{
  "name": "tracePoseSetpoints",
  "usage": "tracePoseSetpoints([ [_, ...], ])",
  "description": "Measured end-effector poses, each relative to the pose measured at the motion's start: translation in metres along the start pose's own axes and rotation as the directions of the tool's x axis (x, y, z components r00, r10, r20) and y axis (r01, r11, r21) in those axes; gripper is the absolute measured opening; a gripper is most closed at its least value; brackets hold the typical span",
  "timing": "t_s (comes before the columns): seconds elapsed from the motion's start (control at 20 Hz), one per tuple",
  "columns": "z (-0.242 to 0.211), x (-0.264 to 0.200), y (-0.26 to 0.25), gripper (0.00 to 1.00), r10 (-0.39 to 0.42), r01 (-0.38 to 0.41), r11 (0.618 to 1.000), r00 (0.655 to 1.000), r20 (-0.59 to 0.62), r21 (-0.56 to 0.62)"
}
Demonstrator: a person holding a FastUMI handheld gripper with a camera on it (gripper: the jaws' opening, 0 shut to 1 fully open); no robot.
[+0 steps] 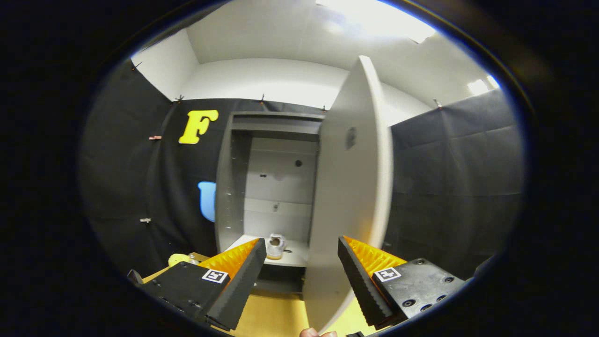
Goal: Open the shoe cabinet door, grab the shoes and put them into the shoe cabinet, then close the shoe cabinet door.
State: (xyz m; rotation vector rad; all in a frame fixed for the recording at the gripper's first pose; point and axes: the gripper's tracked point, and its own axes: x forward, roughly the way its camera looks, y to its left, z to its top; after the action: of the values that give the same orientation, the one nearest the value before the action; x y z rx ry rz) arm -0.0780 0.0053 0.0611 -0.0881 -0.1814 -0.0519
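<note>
One shoe cabinet [234, 187], one door [351, 187], one shoe [275, 246] that I can count, one gripper [302, 252] with two fingers.

The fingers stand apart, nothing between them, pressing on nothing. A fingertip of the person shows just below the door's bottom corner.

Door swung wide open, hinged on the cabinet's right side, its edge turned toward the gripper. Its lower part stands in the gap between the fingers, closer to the right finger [360, 281]; whether it touches that finger I cannot tell.

Shoe sits inside the cabinet on the lowest shelf [295, 256], beyond the fingers, just past the tip of the left finger [243, 276]. Pale, small in this view; it looks like a single shoe seen from the heel end, though it could be a pair close together. Upper shelves bare, a few holes in the back panel.

Cabinet stands on a yellowish wooden desk [276, 313]. A small yellow round thing [178, 259] lies on the desk left of the left finger. Black cloth walls on both sides and behind the cabinet, white wall above them, white ceiling with a bright light [374, 18].
</note>
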Motion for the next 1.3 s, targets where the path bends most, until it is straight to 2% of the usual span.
tracePoseSetpoints([
  [0.25,-0.009,-0.014,-0.093,0.98,-0.202,0.203,0.979,0.979,-0.032,0.034],
  [0.45,-0.037,0.011,-0.137,0.98,-0.307,0.307,0.952,0.949,-0.075,-0.009],
  [0.65,-0.064,0.039,-0.164,0.99,-0.330,0.333,0.943,0.933,-0.143,0.000],
  [0.85,-0.096,0.076,-0.154,0.99,-0.294,0.299,0.954,0.934,-0.203,-0.006],
  [1.15,-0.105,0.081,-0.145,0.95,-0.259,0.284,0.955,0.936,-0.238,0.078],
  [1.3,-0.106,0.081,-0.140,0.97,-0.264,0.288,0.955,0.935,-0.236,0.072],
])
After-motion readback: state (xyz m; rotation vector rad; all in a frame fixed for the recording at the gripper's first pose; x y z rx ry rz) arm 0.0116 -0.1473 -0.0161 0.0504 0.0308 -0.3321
